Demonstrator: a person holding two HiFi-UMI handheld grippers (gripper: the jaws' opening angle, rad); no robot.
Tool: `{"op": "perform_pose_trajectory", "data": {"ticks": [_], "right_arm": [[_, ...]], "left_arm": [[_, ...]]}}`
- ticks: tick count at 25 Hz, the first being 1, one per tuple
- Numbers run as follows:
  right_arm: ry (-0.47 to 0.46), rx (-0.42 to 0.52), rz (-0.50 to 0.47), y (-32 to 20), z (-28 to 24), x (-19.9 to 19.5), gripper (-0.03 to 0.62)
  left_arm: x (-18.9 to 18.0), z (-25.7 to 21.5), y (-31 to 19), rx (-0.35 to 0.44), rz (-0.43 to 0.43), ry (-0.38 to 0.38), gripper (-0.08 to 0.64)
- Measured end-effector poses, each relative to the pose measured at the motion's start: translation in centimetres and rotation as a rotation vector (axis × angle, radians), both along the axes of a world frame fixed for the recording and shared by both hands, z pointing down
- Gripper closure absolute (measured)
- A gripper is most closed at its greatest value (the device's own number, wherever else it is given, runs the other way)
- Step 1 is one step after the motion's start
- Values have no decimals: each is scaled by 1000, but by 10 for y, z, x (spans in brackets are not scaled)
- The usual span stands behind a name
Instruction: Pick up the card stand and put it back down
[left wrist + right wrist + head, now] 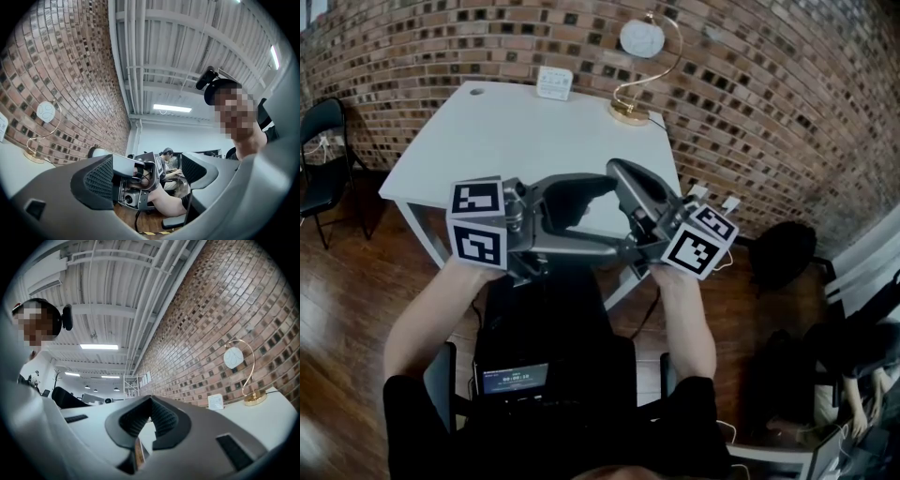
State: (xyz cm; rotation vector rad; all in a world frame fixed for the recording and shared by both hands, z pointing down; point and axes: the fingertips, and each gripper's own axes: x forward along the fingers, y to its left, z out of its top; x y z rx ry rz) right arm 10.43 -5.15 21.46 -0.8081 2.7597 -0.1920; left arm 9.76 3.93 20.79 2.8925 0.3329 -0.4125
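Note:
The card stand [637,56], a gold curved wire holding a round white card, is upright at the far right corner of the white table [506,141]. It also shows in the left gripper view, card stand [46,112], and in the right gripper view, card stand [233,357]. Both grippers hover close together over the table's near edge, far from the stand. My left gripper [147,176] points right, open, with nothing between its jaws. My right gripper [150,420] is shut and empty, aimed along the table toward the brick wall.
A small white box-like item [554,82] rests at the table's back edge, left of the stand. A brick wall [769,94] rises behind the table. A black chair [323,141] stands at the left and a dark round seat [783,253] at the right, both on wooden floor.

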Motion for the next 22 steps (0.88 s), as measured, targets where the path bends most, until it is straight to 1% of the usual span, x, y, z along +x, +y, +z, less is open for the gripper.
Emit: {"op": "perform_pose_trajectory", "data": {"ticks": [9,13,17,22], "right_arm": [[33,64,21,37,-19,3,591],[20,54,20,47,-11,10,591],[21,49,28,53,-17,8,591],[32,69,36,64,-23,8,591]], "left_arm": [[5,-8,35,22,11,-10,109],[11,-3,45,24,10,-17,109],[9,-9,51,18,18,-19,109],[9,-12,61,24,27,-13,109]]}}
